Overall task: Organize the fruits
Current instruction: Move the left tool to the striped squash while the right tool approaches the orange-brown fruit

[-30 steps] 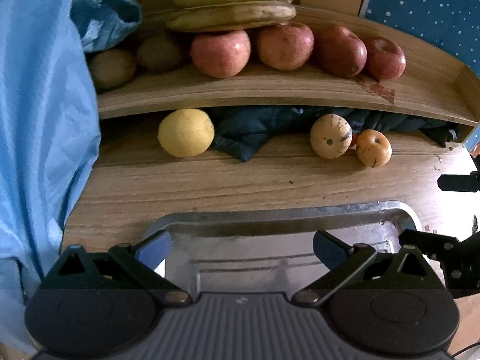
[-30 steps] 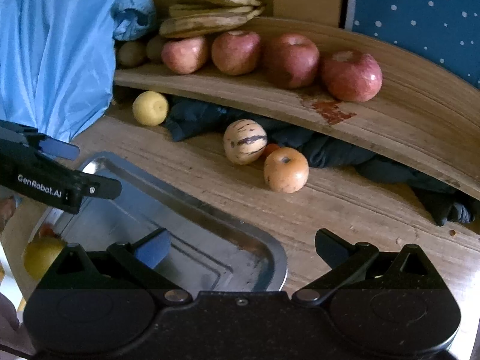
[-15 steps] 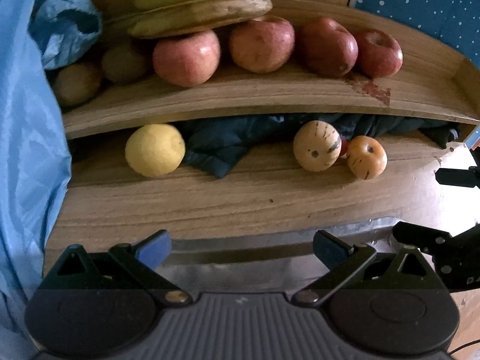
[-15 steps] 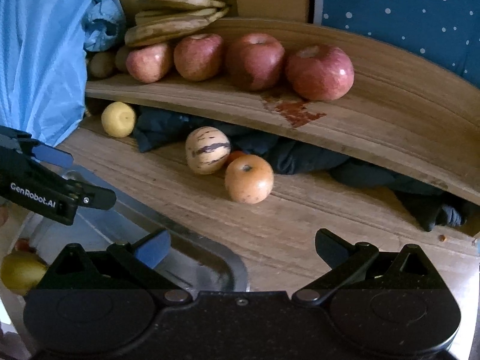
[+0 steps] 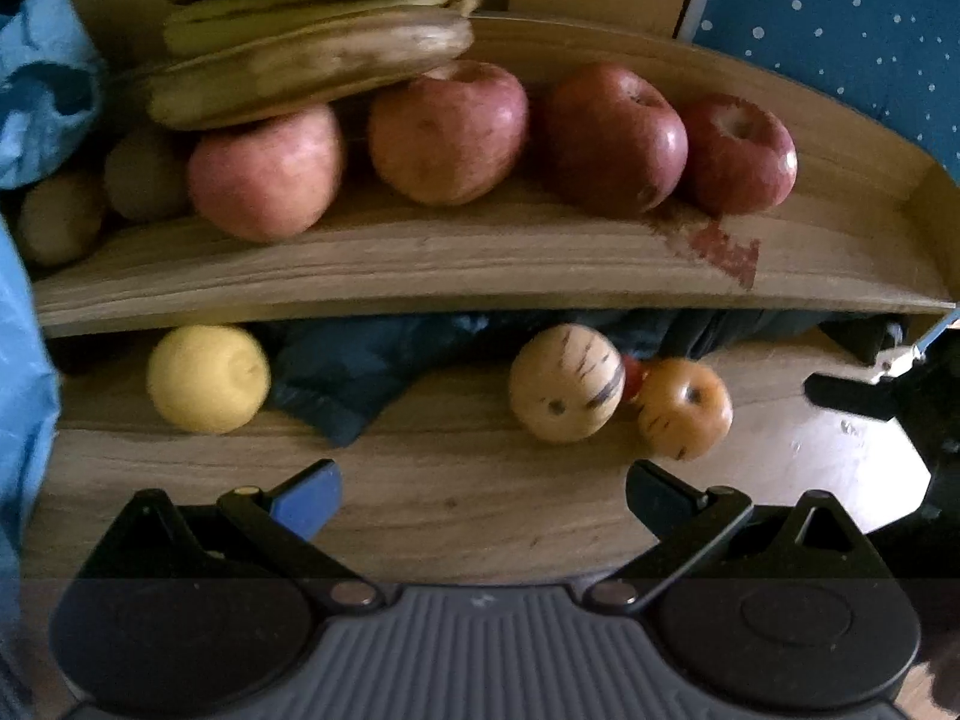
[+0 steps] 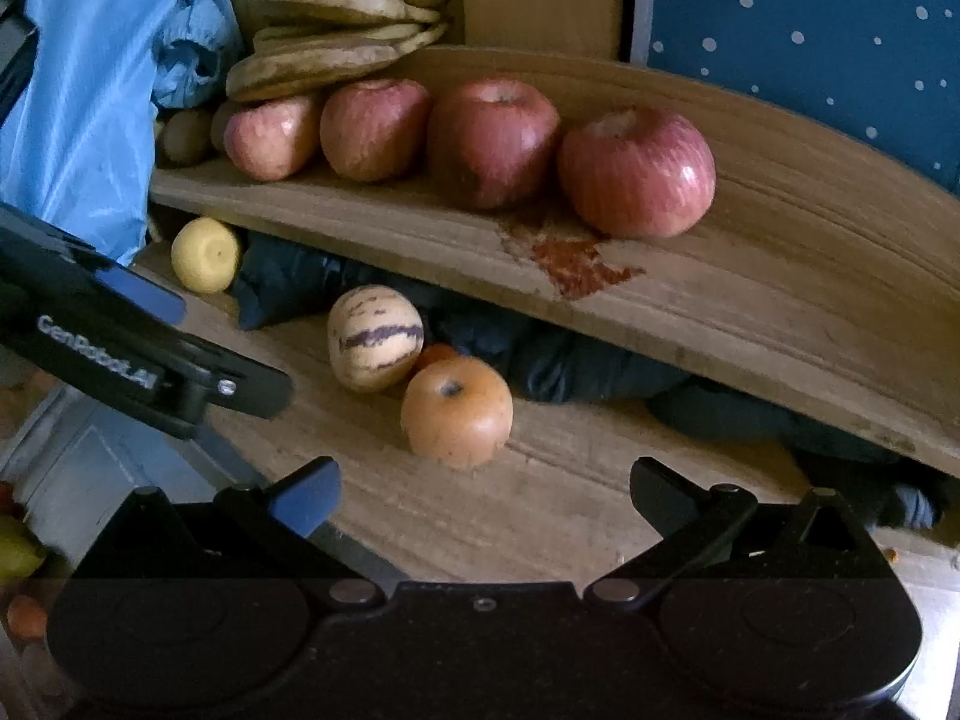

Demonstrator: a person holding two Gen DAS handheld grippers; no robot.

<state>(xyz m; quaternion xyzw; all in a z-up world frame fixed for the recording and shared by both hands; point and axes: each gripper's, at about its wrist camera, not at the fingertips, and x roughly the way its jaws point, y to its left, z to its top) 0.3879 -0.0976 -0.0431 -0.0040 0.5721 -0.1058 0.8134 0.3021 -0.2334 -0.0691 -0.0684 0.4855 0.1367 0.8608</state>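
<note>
On the lower wooden board (image 6: 540, 516) in front of you lie three loose fruits: an orange fruit (image 6: 456, 411) nearest your right gripper (image 6: 483, 495), a cream striped fruit (image 6: 375, 336) touching it on its left, and a yellow fruit (image 6: 206, 254) well apart, farther left under the shelf edge. A small red thing shows wedged between the striped and orange fruits; you cannot tell what it is. Dark blue cloth (image 5: 342, 384) is bunched behind them beneath the shelf (image 5: 480, 264). On that shelf four red apples (image 6: 639, 171) sit in a row, with a bunch of bananas (image 5: 312, 42) resting on the leftmost ones and brownish round fruits (image 5: 144, 174) to their left. Your right gripper's jaws stand wide apart and empty, just short of the orange fruit. Your left gripper (image 5: 483, 495) likewise has its jaws spread, holding nothing, above the board. A metal tray (image 6: 90, 468) lies at lower left of the right view.
</note>
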